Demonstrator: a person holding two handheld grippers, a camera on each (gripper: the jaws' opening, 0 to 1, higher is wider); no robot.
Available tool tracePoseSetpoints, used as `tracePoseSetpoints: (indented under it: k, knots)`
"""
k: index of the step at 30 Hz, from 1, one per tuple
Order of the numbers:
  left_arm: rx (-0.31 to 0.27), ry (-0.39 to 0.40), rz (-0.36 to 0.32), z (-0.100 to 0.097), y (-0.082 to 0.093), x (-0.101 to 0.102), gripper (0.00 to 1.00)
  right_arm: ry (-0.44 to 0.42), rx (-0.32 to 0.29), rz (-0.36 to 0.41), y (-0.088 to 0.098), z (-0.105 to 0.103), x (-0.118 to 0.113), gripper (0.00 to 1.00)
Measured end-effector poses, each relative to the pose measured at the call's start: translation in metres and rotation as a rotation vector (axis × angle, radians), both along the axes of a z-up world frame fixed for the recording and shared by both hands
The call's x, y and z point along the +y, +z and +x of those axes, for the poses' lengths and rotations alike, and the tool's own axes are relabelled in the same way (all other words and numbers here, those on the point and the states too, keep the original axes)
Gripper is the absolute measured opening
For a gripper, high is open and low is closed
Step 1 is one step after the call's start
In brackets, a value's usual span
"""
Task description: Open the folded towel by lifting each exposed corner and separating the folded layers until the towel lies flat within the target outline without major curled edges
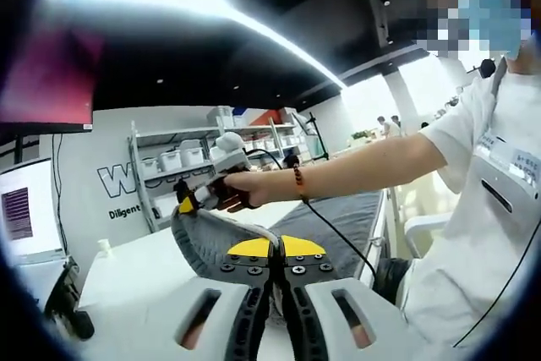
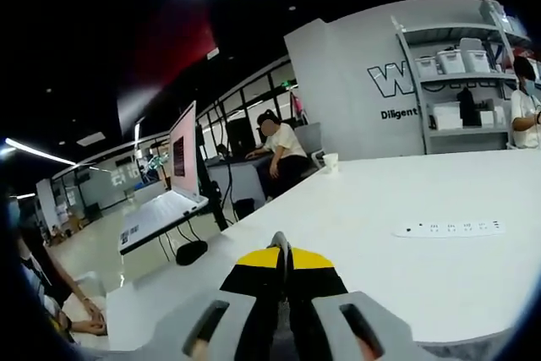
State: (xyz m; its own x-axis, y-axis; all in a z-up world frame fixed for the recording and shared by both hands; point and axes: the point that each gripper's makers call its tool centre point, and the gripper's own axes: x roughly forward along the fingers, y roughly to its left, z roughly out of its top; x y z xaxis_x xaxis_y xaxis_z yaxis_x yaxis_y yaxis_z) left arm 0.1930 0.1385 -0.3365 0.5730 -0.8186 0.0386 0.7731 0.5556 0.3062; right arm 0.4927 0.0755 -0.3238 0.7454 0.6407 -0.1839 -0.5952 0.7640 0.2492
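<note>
- Grey terry cloth is the story here: the towel stretches across the middle of the left gripper view, lifted off the white table and running toward the right of the frame.
- At bottom centre of that view, the left gripper has its yellow-tipped jaws pressed together, with a fold of the grey towel rising out from between them.
- Just left of centre, the right gripper comes in, held in a person's hand, its yellow tips pinching the towel's upper edge.
- The bare forearm runs from that hand to the right of the frame, a beaded bracelet on the wrist, a black cable hanging below it.
- Over to the right gripper view: the right gripper sits at bottom centre, jaws closed, a thin sliver of grey cloth showing between the yellow tips.
- Beyond it, a white power strip lies on the table at right of frame.
- A paper cup stands on the far table edge, near centre.
- A laptop sits open at left of centre, and a seated person is behind it.
</note>
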Motion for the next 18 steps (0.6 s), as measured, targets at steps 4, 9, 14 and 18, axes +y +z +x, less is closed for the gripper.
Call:
tracePoseSetpoints:
  k: [4,9,14,18]
  knots:
    - [0.016,0.011,-0.011,0.002,-0.003,0.002,0.00,0.000,0.009,0.007,-0.003,0.001,-0.001,0.00]
    - [0.023,0.036,0.010,0.003,-0.010,0.004,0.00,0.005,0.015,0.012,-0.005,0.000,0.003,0.00]
    - [0.031,0.035,0.017,0.002,-0.015,0.006,0.00,0.010,0.013,0.002,-0.010,-0.001,0.005,0.00]
    - [0.055,0.045,-0.011,0.005,-0.019,0.014,0.00,0.010,0.023,0.005,-0.015,-0.002,0.006,0.00]
